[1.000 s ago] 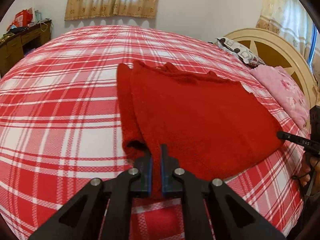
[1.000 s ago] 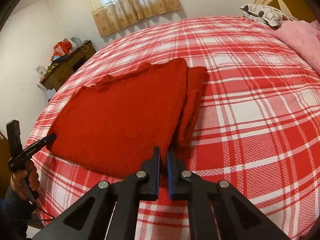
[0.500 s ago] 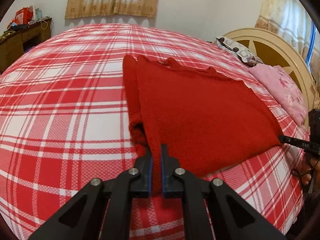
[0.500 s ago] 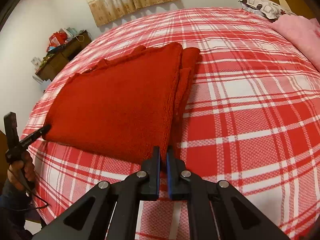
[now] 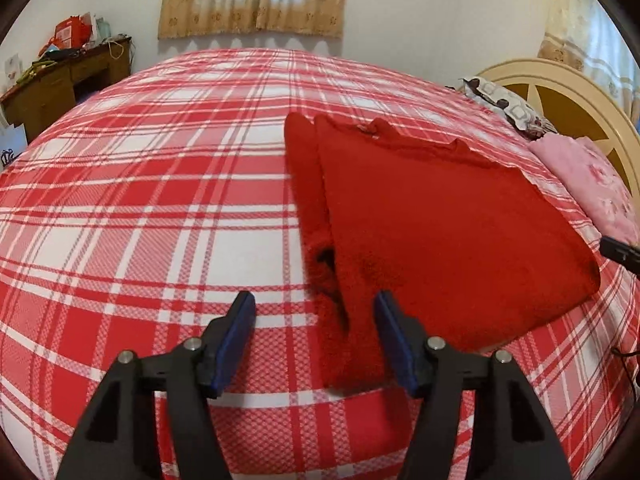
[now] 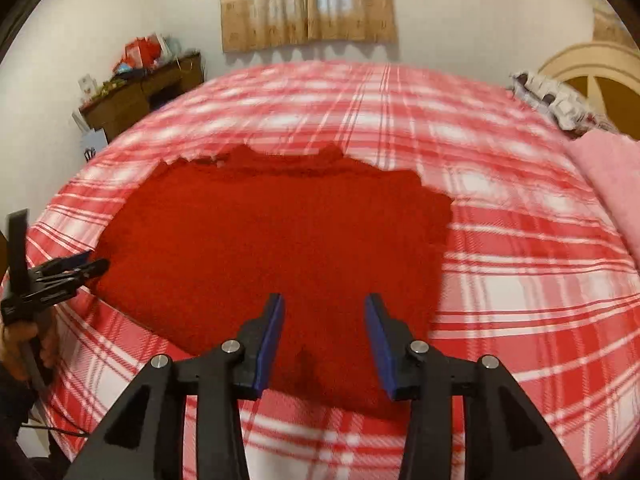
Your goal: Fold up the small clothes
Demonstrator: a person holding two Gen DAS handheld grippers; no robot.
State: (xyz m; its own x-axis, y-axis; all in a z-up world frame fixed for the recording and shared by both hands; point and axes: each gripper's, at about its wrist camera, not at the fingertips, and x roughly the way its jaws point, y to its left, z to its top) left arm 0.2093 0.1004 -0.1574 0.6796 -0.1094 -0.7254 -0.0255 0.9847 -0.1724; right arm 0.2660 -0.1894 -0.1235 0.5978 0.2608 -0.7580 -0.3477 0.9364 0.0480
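Just ahead of the left hand-held gripper (image 5: 314, 322), the near corner of the fuzzy red knitted sweater (image 5: 440, 232) lay on the red-and-white plaid bed cover (image 5: 140, 200), a folded-in sleeve running along its left edge. The step looked like letting go after a fold; doing it well would mean lifting both tools straight off so the layers are not dragged. Its blue-padded jaws had just been opening and stood well apart, the corner between them but untouched by the pads. The right hand-held gripper (image 6: 324, 320) had likewise been opening, moderately spread over the sweater's near hem, gripping nothing. Farther off lay a pink pillow (image 5: 592, 184).
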